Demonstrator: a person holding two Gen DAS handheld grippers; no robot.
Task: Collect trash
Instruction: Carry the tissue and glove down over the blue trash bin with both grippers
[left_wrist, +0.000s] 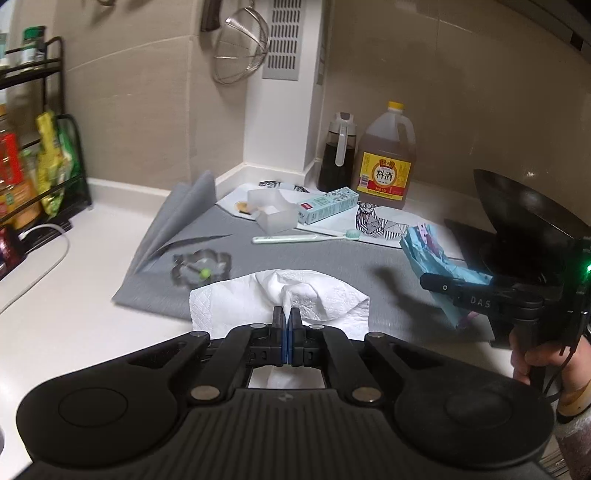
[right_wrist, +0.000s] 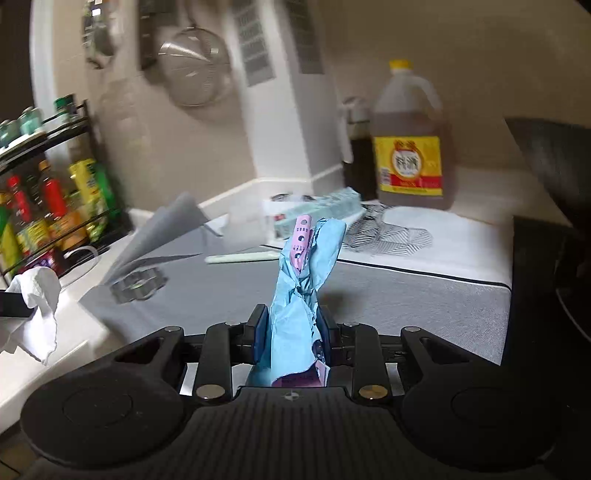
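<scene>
- My left gripper (left_wrist: 287, 322) is pinching a crumpled white tissue (left_wrist: 295, 295), its pads pressed nearly together on the fold.
- My right gripper (right_wrist: 291, 325) is clamping a crumpled blue wrapper (right_wrist: 299, 280), which is sticking up between the fingers.
- Ahead of both tongs, a toothbrush (left_wrist: 303, 237) and a toothpaste box (left_wrist: 327, 205) are lying on the grey mat (left_wrist: 332, 266).
- Beyond them, a cooking wine jug (left_wrist: 386, 162) is standing by the wall.

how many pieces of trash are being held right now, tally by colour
white: 1, the crumpled paper towel in the left gripper
blue: 1, the crumpled blue wrapper with pink print in the right gripper
total: 2
</scene>
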